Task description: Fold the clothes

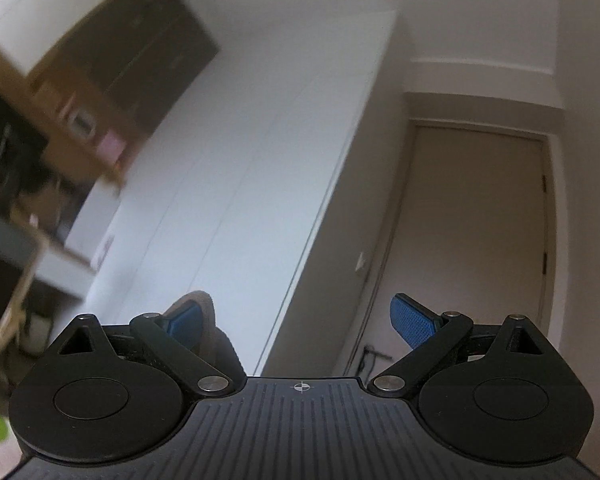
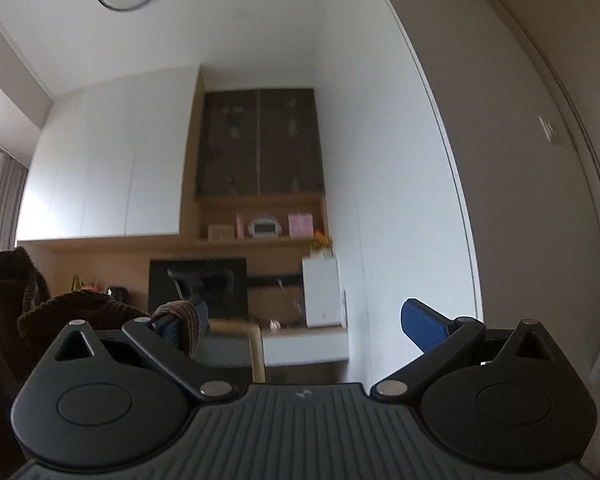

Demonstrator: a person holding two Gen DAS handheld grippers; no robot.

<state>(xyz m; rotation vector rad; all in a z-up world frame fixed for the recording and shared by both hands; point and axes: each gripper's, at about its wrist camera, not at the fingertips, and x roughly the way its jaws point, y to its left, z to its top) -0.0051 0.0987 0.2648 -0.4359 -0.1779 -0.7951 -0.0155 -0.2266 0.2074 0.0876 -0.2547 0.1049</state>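
Note:
Both views point up into the room. My left gripper (image 1: 298, 320) is open, its blue pads far apart. A fold of brown knitted garment (image 1: 220, 340) lies over the left finger only; nothing sits between the pads. My right gripper (image 2: 304, 324) is also open wide. The same kind of brown knit garment (image 2: 76, 312) is bunched at the lower left and hooks over this gripper's left fingertip (image 2: 180, 320). The right pad (image 2: 424, 326) is bare. Most of the garment hangs out of sight below the gripper bodies.
White wardrobe doors (image 1: 240, 180) and a closed beige door (image 1: 472, 240) face the left gripper. The right wrist view shows a wooden shelf unit (image 2: 260, 236) with small items, a dark monitor (image 2: 198, 284), a chair back (image 2: 256, 344) and a white box (image 2: 322, 292).

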